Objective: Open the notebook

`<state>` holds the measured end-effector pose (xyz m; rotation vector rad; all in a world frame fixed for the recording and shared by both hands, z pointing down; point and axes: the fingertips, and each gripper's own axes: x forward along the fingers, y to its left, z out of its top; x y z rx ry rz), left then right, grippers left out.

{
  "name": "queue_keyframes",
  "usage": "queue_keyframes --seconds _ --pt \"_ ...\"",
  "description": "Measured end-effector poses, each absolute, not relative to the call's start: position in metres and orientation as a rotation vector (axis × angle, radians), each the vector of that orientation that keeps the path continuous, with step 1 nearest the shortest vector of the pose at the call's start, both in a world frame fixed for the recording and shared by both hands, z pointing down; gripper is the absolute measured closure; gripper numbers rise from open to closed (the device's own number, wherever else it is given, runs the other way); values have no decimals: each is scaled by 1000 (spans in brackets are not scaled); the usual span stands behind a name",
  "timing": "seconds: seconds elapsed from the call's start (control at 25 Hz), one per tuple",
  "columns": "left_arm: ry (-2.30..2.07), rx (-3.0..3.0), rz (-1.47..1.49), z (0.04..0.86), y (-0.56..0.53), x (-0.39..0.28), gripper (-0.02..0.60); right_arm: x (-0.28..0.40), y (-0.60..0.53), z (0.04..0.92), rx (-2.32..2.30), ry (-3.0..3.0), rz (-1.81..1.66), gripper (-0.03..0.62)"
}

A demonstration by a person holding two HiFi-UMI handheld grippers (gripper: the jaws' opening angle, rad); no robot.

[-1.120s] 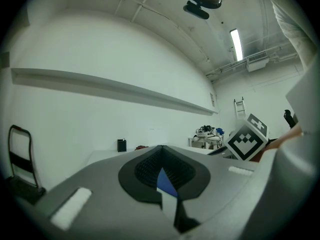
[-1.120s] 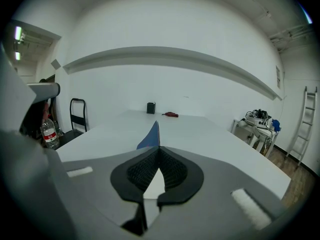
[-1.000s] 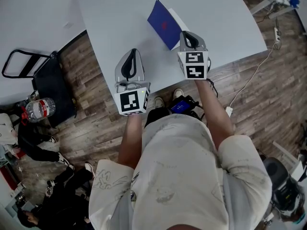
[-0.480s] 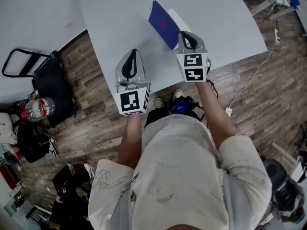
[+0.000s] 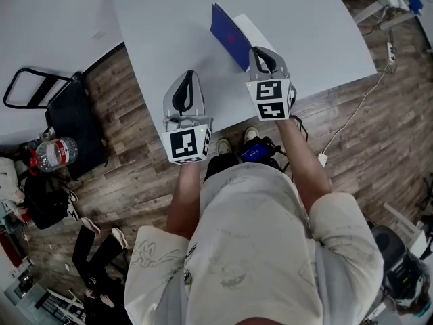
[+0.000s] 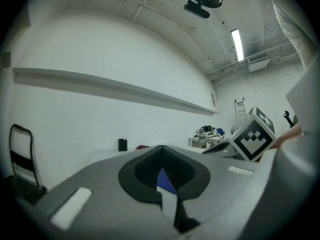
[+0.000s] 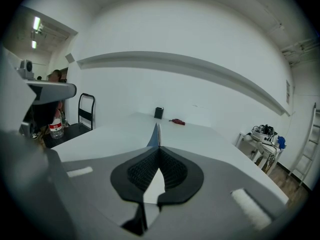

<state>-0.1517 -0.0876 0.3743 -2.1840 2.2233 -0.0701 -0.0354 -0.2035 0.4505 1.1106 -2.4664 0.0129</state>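
white table, wood floor, white walls

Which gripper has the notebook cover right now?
The right gripper: it is shut on the blue cover, holding that edge raised. The left gripper is shut on nothing, apart from it.

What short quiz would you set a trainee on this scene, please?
1. True or false: the notebook lies closed and flat on the table.
2. Which tongs grip the cover?
3. The left tongs are: A gripping the cover; B shut and empty; C wide open.
Key: 1 false, the blue cover stands raised; 2 the right tongs; 3 B.
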Motion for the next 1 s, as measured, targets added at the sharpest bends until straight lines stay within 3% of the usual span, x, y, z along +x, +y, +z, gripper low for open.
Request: queue_keyframes --seconds 1.0 --pt "2252 -2167 -77 378 -82 -155 563 -54 -182 451 1018 -2512 -71 588"
